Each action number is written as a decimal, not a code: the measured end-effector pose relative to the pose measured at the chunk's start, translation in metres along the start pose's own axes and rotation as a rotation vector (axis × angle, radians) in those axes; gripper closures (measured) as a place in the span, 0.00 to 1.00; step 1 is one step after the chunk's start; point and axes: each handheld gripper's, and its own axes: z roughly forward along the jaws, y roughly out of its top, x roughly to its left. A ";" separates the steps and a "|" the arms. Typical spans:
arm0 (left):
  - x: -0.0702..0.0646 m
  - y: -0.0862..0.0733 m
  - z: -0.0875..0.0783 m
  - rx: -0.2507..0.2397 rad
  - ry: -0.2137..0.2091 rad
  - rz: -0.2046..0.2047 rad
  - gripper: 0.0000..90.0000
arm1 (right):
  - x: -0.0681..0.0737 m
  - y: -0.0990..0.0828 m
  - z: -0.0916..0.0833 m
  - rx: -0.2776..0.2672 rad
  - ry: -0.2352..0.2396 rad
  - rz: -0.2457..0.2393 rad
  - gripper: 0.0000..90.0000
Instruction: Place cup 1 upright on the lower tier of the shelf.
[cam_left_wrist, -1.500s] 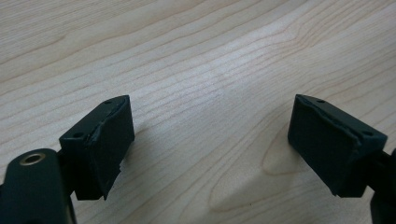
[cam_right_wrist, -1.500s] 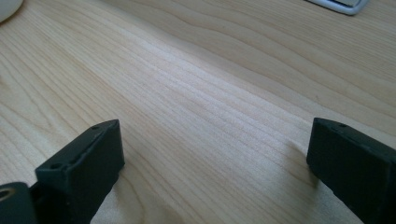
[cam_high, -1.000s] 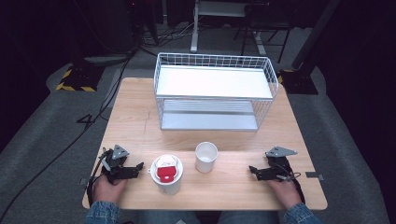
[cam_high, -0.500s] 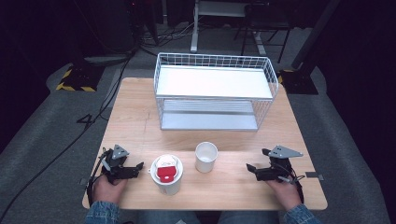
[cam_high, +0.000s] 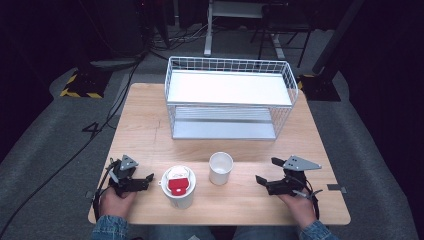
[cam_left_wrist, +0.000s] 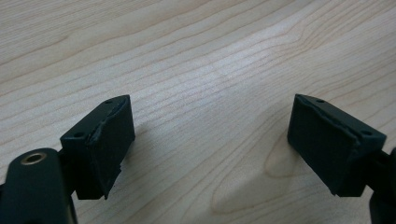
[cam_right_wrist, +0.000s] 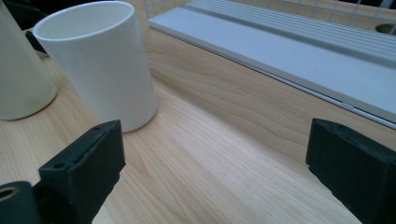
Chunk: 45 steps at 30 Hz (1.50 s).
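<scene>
Cup stands upright on the surface, ahead-left of the right gripper, whose jaws are wide and empty. Risk: a skewed approach clips its wall and tips it onto the red-filled cup beyond. Left gripper is wide and empty.

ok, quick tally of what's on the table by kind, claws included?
Cups: 2 (plain cup, cup with red insert)
Rack: 1
Claws: 2 (left claw, right claw), both open and empty
Total: 5
</scene>
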 end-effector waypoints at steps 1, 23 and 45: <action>0.000 0.000 0.000 0.000 0.000 0.000 0.17 | 0.002 0.001 0.002 0.001 0.005 -0.001 0.06; 0.000 0.000 0.000 -0.002 0.002 -0.001 0.17 | 0.044 0.018 0.047 0.022 0.123 -0.049 0.00; 0.000 0.000 0.000 -0.001 0.002 -0.001 0.17 | 0.064 0.022 0.097 0.071 0.150 -0.044 0.00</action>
